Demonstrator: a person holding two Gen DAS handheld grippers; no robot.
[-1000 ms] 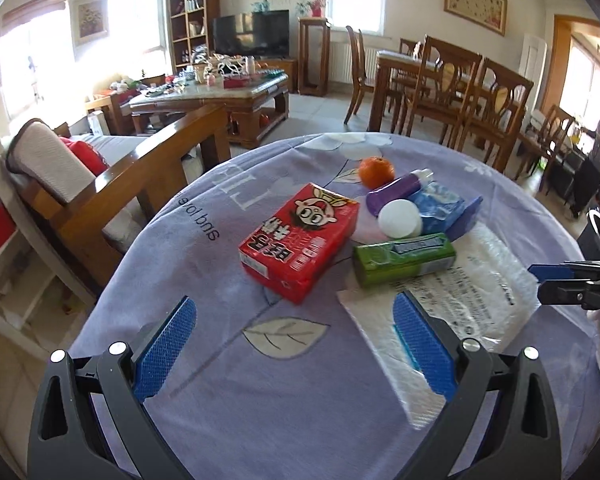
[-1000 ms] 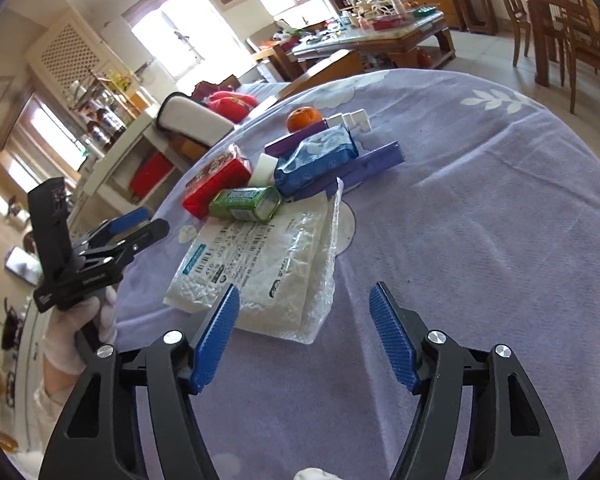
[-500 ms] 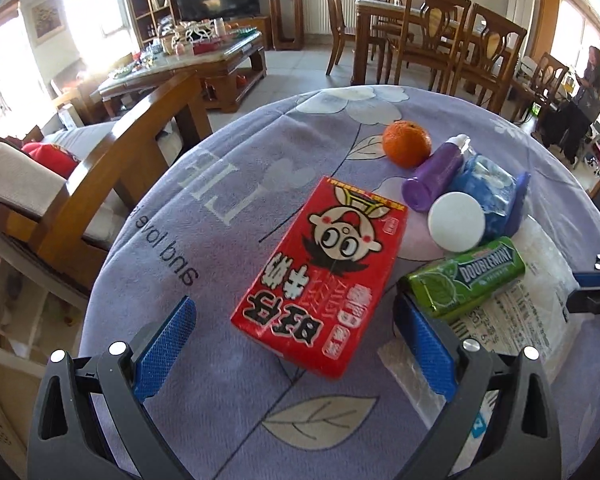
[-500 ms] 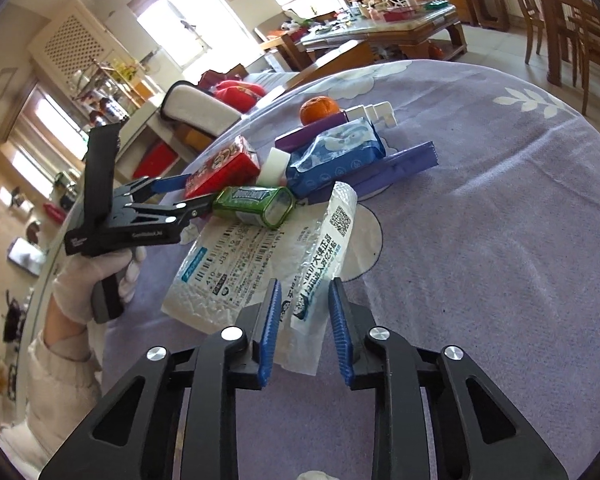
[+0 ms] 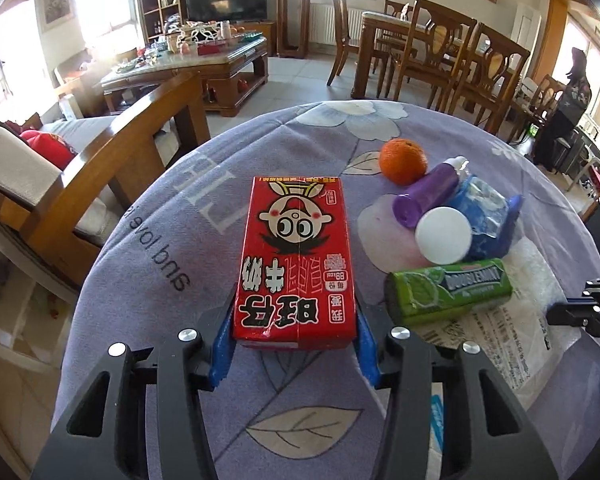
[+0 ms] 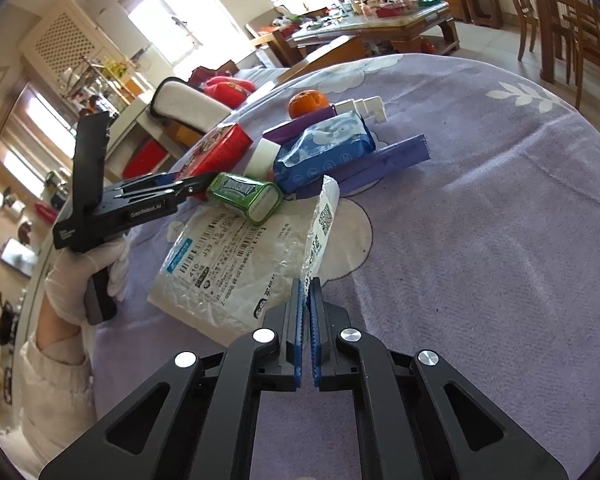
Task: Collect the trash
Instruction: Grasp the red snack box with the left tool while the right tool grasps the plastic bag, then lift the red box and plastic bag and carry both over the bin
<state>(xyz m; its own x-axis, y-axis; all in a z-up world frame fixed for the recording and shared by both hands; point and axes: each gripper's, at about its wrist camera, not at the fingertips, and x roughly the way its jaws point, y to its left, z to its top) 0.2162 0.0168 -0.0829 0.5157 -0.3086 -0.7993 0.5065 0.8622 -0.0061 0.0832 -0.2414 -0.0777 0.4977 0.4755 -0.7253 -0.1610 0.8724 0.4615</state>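
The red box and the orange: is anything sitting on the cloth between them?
No. In the left wrist view, only bare purple tablecloth with a printed leaf lies between the red box and the orange.

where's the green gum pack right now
In the left wrist view the green gum pack lies right of the red milk carton, below the white cap, with its end resting on the white plastic mailer bag.
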